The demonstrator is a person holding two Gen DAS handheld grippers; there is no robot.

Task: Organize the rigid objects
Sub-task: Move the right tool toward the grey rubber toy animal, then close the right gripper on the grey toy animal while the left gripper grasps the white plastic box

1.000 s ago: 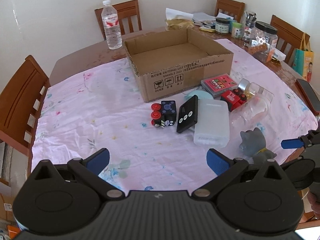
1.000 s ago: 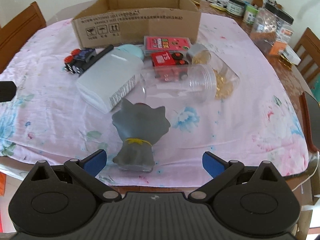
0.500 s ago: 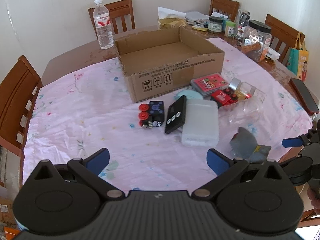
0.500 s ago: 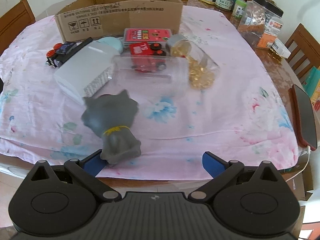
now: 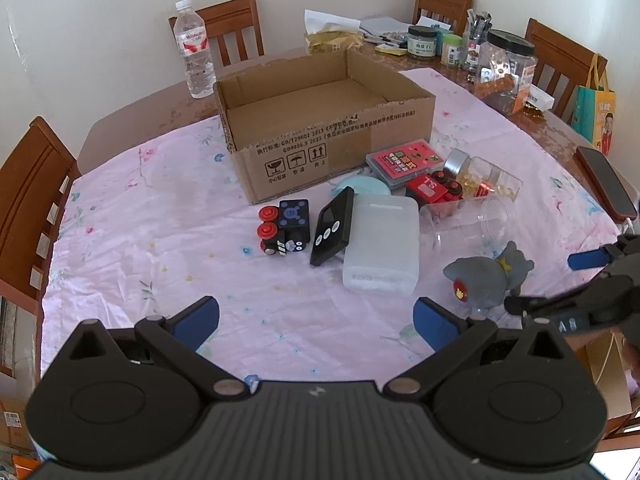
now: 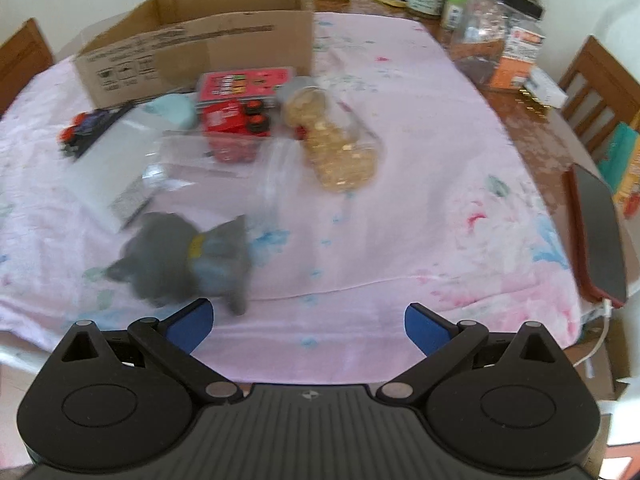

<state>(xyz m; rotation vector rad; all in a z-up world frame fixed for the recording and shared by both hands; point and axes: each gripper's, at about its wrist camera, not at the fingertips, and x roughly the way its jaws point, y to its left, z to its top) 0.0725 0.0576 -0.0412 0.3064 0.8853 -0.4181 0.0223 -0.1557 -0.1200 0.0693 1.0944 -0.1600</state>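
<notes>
Toppled since a second ago, the grey cat figure (image 5: 486,278) now lies on its side near the worktop's (image 5: 132,216) front edge, at about 4 o'clock from the cardboard box (image 5: 324,128) in my left wrist view; it stood upright before. My right tool (image 6: 306,326) hangs wide, nothing between its blue pads, and the figure (image 6: 184,258) sits blurred at roughly 10 o'clock from it, just ahead of the left pad (image 6: 190,324); I cannot tell whether pad and figure touch. My left tool (image 5: 316,320) is likewise spread wide and empty above the pink floral cloth (image 5: 160,200).

Ahead of the left tool at 12 o'clock lies the white plastic case (image 5: 380,244), with a black remote (image 5: 332,226) leaning on its left side and a black toy train with red wheels (image 5: 284,232) just beyond at 11 o'clock. A clear empty jar (image 5: 464,220) lies on its side at 1 o'clock, touching a red toy vehicle (image 5: 434,190); a capsule bottle (image 5: 484,176) and a red card box (image 5: 404,162) lie beyond. The cardboard box stands open. A phone (image 5: 606,186) rests at the worktop's right edge.
</notes>
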